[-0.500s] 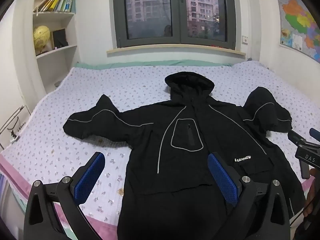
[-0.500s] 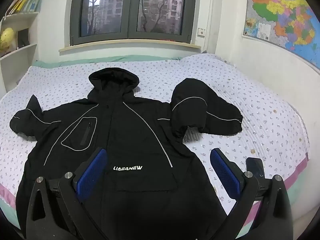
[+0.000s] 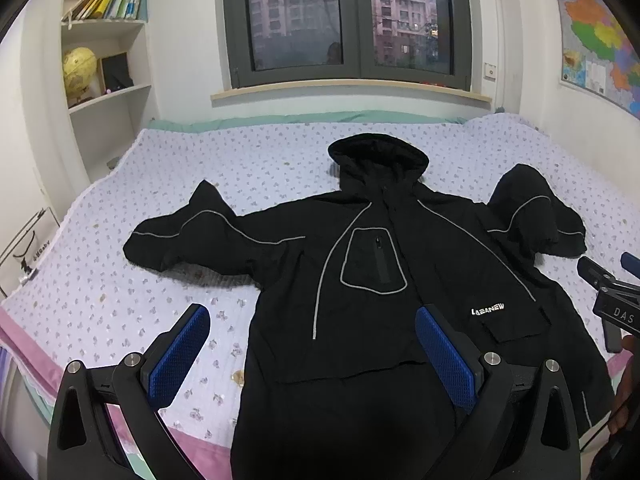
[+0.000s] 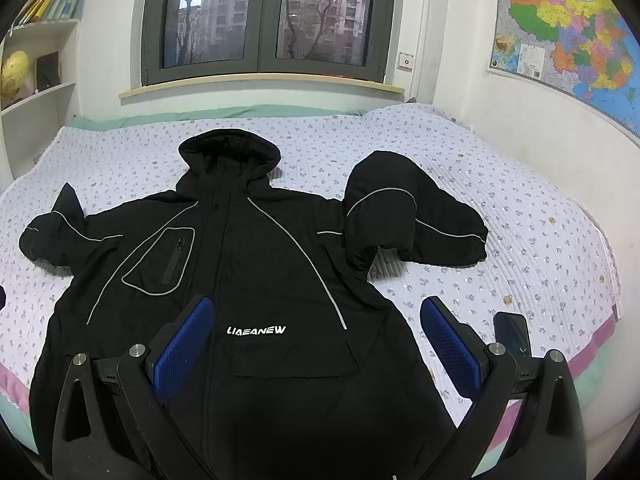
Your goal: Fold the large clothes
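A black hooded jacket (image 3: 372, 280) with grey piping lies front up on the bed, hood toward the window, hem at the near edge. It also shows in the right wrist view (image 4: 256, 264). Its left sleeve (image 3: 188, 236) lies stretched out; its right sleeve (image 4: 408, 212) is bunched and bent. My left gripper (image 3: 312, 348) is open and empty above the jacket's lower left side. My right gripper (image 4: 316, 344) is open and empty above its lower right part, and shows at the right edge of the left wrist view (image 3: 608, 292).
The bed (image 3: 120, 304) has a lilac flowered quilt with a pink border. A dark phone (image 4: 512, 332) lies on the quilt near the right front edge. Bookshelves (image 3: 104, 80) stand at the left, a window (image 3: 348, 20) behind the bed, a wall map (image 4: 568, 32) at the right.
Both views have shifted only slightly. The jacket has not moved and both grippers stay open.
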